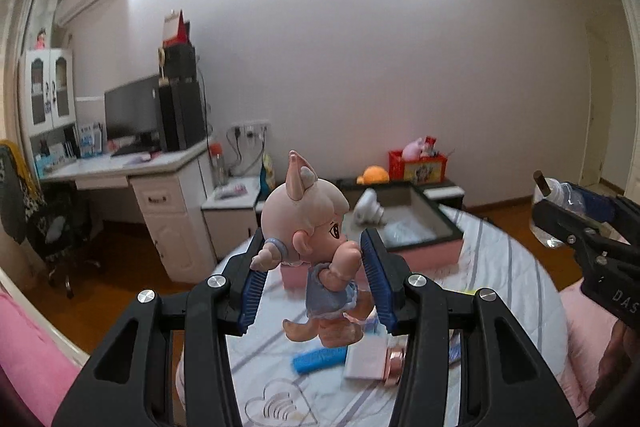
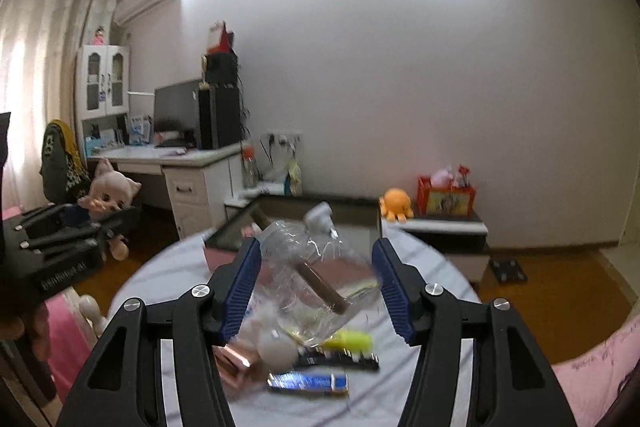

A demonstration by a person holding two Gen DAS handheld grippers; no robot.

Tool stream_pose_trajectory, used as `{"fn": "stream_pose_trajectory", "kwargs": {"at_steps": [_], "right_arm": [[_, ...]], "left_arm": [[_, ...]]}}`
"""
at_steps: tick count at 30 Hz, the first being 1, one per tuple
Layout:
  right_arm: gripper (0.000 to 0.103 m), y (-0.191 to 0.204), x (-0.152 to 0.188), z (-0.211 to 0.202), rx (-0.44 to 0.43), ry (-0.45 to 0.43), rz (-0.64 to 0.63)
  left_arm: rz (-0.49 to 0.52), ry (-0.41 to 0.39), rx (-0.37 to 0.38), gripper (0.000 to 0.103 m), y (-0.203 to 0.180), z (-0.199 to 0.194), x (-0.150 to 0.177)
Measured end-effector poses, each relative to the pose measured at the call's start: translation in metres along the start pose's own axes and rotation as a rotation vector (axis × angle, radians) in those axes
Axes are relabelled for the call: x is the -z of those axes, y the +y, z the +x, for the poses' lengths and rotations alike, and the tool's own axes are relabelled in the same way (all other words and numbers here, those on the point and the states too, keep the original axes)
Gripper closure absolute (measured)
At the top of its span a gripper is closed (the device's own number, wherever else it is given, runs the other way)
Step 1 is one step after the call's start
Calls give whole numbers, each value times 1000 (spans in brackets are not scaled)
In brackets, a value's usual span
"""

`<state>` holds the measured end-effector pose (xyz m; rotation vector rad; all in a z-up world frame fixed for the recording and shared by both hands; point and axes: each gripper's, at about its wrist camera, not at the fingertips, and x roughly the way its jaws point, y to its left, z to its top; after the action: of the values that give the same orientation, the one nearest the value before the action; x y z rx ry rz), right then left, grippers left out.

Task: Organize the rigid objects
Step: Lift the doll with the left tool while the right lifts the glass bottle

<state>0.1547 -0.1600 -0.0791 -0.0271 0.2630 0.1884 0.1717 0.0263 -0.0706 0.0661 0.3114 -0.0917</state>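
Note:
A pale, cat-eared doll [image 1: 316, 247] in a blue dress hangs above the bed, upright, with my left gripper [image 1: 312, 241] shut on its body. A clear plastic bottle [image 2: 312, 267] with a brown stick inside sits between the blue pads of my right gripper [image 2: 316, 253], which is shut on it. The left wrist view shows the right gripper [image 1: 560, 211] holding the bottle [image 1: 564, 197] at the right edge. Beyond both stands an open box [image 1: 448, 223] with a dark rim and pink sides, holding a white item [image 1: 368, 211].
On the striped bedspread [image 1: 500, 267] below lie a blue comb [image 1: 318, 359], a white case [image 1: 366, 363], a rose-gold piece [image 2: 232, 363], a yellow item [image 2: 352, 341] and a blue packet [image 2: 308, 383]. A desk [image 1: 120, 167], a chair [image 1: 48, 227] and a nightstand [image 2: 440, 227] surround the bed.

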Motion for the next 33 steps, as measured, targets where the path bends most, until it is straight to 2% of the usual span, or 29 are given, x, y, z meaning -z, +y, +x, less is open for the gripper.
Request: {"fn": "stream_pose_trajectory", "kwargs": {"at_steps": [5,7,10,12,13,15,17,20,22,25,28,30,31,33], "right_arm": [[59,14,-20,1,-19,-39,-48],[72,17,-24,5,-22,-45,-58],[73,15,-19,24,-30,26,-57],[72,9,1,34,-22,63,-25],[71,7,14,39,-38,116,-10],[59,3,45,40,-48,157,38],[40,2,75,40,6,214,37],[28,-7,109,30,53,263,71],[22,-13,122,19,100,261,79],[22,-20,138,19,151,295,82],[22,-33,149,27,100,341,158],[22,-34,151,33,93,357,148],[28,-31,152,36,86,364,141],[28,-31,154,40,63,372,145]], "left_arm": [[11,-43,11,56,-5,-5,-16],[10,-51,18,56,-6,-2,-18],[8,-27,48,56,-8,12,-12],[5,20,37,56,-6,25,2],[-3,41,43,56,-5,30,8],[-9,89,61,56,-4,41,22],[-9,118,52,56,-3,47,31],[-25,155,68,56,0,55,41],[-16,161,57,56,-1,55,44],[-21,170,62,56,-3,53,46],[-7,168,60,56,-7,49,46],[-2,171,64,56,-8,47,45],[1,169,63,56,-9,45,45],[9,168,60,56,-9,42,44]]}}
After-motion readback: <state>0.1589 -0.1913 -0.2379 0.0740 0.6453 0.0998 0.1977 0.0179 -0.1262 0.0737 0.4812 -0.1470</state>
